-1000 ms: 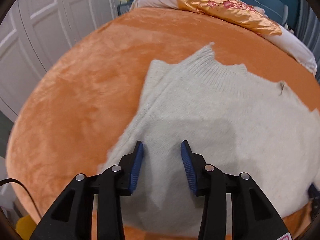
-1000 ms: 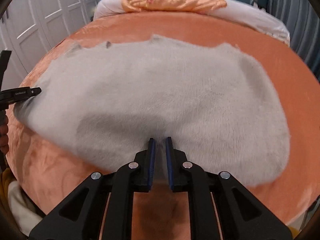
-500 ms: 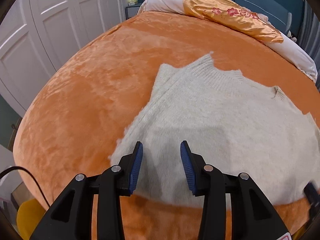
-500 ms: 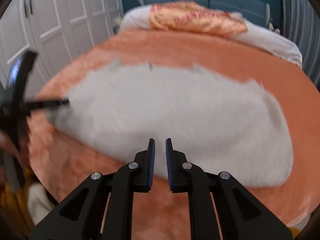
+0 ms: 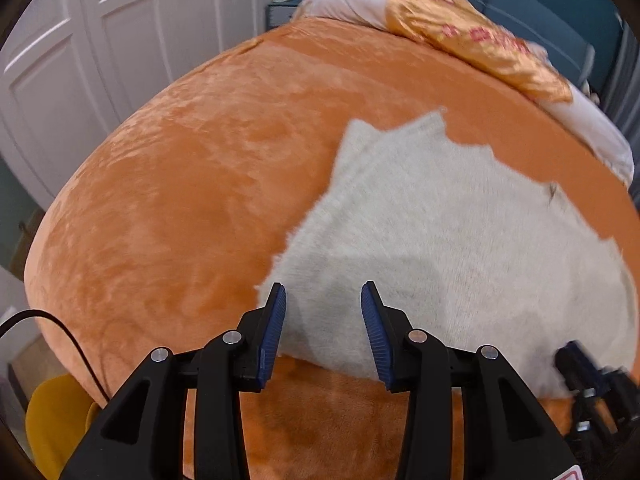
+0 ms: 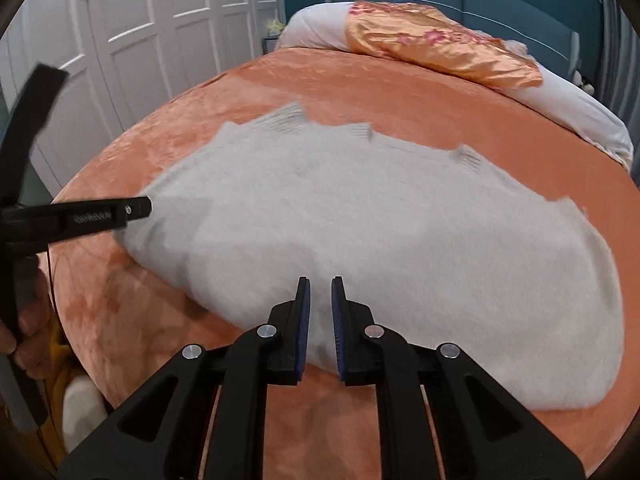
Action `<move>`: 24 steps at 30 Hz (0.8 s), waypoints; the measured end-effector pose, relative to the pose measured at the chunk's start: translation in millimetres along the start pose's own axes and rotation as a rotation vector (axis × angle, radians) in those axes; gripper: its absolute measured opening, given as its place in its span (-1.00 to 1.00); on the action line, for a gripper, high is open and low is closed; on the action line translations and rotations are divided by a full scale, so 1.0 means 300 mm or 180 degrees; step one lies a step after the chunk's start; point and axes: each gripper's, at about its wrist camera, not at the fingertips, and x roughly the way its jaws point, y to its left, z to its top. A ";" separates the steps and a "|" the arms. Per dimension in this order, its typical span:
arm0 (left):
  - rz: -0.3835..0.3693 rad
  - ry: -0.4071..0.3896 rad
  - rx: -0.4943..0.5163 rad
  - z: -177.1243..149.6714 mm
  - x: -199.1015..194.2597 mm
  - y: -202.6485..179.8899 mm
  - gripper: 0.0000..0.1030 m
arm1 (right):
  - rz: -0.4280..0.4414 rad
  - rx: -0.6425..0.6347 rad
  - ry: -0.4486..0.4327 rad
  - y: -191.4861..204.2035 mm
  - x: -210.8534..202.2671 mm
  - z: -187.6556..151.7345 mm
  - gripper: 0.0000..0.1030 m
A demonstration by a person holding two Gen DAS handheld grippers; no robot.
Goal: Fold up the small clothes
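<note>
A light grey fuzzy sweater (image 5: 460, 240) lies flat on the orange bed cover (image 5: 180, 200); it also shows in the right wrist view (image 6: 400, 240). My left gripper (image 5: 323, 300) is open and empty, above the sweater's near left edge. My right gripper (image 6: 320, 300) hangs above the sweater's near edge with its jaws a narrow gap apart and nothing between them. The left gripper's side shows at the left of the right wrist view (image 6: 100, 214), and the right gripper's tip shows blurred at the lower right of the left wrist view (image 5: 580, 368).
A white pillow (image 6: 320, 28) with an orange floral satin cloth (image 6: 440, 48) lies at the bed's far end. White wardrobe doors (image 5: 100, 60) stand to the left. A blue headboard (image 6: 460, 0) is behind. A yellow object (image 5: 52, 420) sits below the bed's near left edge.
Both grippers have lifted and pulled back from the sweater toward the bed's near edge. The sweater stays flat on the bed. The left jaws stay open and the right jaws narrow.
</note>
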 end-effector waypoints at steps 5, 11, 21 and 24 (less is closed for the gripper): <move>0.0026 -0.0058 -0.0173 0.019 -0.025 0.063 -0.13 | -0.0012 -0.0094 0.0189 0.048 0.132 -0.070 -0.78; -0.0256 0.0245 -0.0510 0.017 0.065 0.125 0.29 | 0.0032 0.0061 0.0199 0.043 0.078 -0.039 -0.78; -0.0702 0.0448 -0.0918 0.039 0.119 0.104 -0.33 | -0.0041 0.0177 -0.0010 -0.056 -0.137 -0.097 -0.78; -0.0781 0.0257 -0.0858 0.064 0.048 0.071 -0.73 | -0.0092 0.0315 -0.0026 -0.119 -0.203 -0.152 -0.78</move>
